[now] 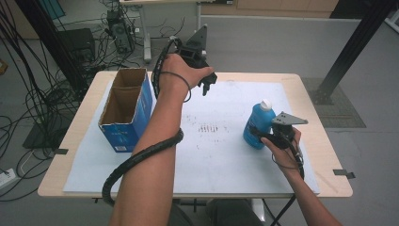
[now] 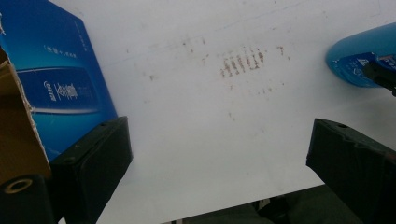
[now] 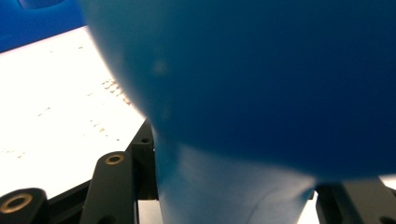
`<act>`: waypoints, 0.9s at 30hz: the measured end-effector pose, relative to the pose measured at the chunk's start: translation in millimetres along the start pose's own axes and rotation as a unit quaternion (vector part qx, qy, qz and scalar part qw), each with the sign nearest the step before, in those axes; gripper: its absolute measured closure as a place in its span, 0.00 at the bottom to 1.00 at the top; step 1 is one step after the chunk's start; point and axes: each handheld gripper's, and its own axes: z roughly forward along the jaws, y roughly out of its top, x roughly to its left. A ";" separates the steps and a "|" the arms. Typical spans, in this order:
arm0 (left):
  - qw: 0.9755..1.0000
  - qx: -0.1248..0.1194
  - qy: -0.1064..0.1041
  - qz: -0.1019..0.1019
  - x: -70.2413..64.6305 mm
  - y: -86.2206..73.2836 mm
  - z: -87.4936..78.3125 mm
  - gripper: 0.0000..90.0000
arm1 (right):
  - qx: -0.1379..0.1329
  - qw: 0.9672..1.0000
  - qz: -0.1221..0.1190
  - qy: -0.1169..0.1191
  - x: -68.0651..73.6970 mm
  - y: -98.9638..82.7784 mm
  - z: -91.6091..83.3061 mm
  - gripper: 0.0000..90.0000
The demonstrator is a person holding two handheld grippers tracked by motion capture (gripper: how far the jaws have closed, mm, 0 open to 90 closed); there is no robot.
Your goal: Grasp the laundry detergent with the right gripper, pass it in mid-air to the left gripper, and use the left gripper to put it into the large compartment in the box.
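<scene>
R gripper, lower right of the high view, is clamped on a blue bottle w/ a white cap; the bottle stands upright on the white surface (in the right gripper view its blue body sits between the jaws, very close up). L gripper, upper centre, hangs above the surface w/ jaws wide apart, nothing between them. Just left of it stands an open blue cardboard box, its blue side at upper left in the left gripper view. Bottle and box are well apart.
</scene>
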 end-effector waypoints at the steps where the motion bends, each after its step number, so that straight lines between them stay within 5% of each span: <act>1: 1.000 0.000 0.000 0.000 0.0 0.1 0.0 0.08 | 0.000 1.000 0.001 0.000 0.0 0.0 0.0 0.49; 27: 1.000 -0.003 0.001 -0.002 0.5 -0.5 -4.9 0.08 | 0.000 1.000 0.000 0.002 -0.6 0.0 -0.2 0.50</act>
